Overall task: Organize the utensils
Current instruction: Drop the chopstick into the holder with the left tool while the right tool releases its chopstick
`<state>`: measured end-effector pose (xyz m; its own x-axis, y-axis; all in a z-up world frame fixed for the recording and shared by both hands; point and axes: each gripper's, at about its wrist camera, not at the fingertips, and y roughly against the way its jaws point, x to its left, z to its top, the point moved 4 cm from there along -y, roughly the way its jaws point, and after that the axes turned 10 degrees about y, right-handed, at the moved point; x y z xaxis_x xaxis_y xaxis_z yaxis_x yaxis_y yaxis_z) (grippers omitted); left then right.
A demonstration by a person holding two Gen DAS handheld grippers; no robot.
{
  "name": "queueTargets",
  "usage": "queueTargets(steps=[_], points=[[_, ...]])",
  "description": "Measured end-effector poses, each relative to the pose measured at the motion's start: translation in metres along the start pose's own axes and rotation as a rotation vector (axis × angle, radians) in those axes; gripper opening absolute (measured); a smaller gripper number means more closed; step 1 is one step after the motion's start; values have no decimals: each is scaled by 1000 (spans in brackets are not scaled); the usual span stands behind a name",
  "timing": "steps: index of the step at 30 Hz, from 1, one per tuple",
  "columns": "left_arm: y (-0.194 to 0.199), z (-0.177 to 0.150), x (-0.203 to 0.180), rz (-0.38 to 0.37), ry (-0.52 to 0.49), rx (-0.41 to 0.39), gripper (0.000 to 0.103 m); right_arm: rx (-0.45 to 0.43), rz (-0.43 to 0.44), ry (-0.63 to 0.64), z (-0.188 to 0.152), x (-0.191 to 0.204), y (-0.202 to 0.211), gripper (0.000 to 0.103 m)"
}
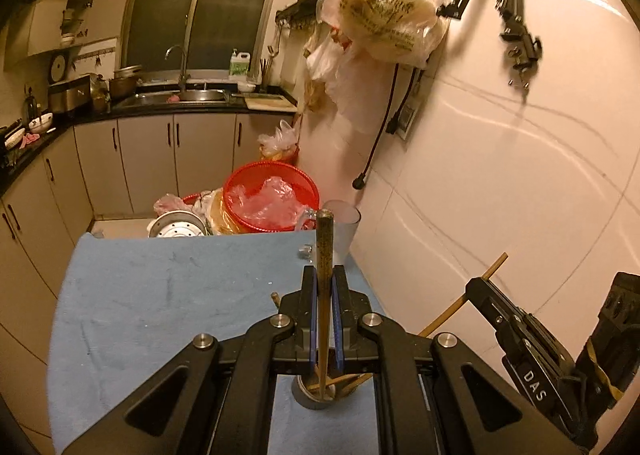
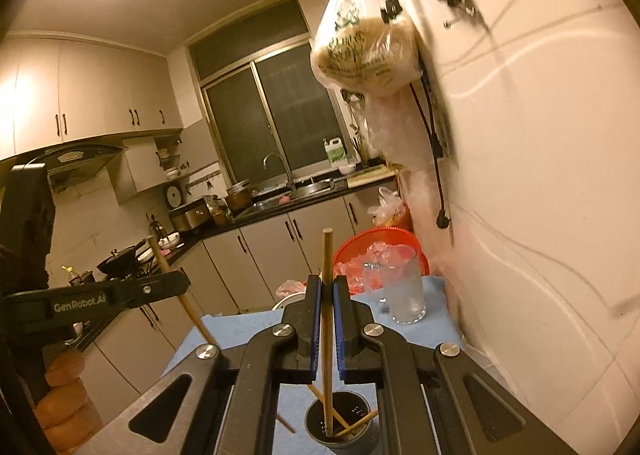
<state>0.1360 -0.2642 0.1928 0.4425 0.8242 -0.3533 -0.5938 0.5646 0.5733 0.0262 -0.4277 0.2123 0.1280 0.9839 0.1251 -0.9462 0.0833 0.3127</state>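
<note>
My left gripper is shut on a brown chopstick that stands nearly upright, its lower end in a grey utensil cup below the gripper. My right gripper is shut on another wooden chopstick, its lower end in the same dark perforated cup. Other chopsticks lean in the cup. The right gripper shows in the left wrist view at the right with its chopstick. The left gripper shows in the right wrist view at the left with its chopstick.
A blue cloth covers the table. A frosted glass and a smaller clear glass stand at its far right corner by the white wall. A red basket and a steel pot lie beyond the table.
</note>
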Motion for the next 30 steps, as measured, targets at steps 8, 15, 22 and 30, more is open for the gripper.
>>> queueTargets(steps=[8,15,22,30], points=[[-51,-25,13,35,23,85,7,67,6,10,-27,-11,-27,6],[-66,-43,20,54,20,138,7,125,20,17,-47,-12,-37,7],[-68,-48,27,73,35,160,10,157,17,9,-55,-14,-39,9],[-34,-47,33,58,43,109,30,111,26,-30,-46,-15,-6,10]])
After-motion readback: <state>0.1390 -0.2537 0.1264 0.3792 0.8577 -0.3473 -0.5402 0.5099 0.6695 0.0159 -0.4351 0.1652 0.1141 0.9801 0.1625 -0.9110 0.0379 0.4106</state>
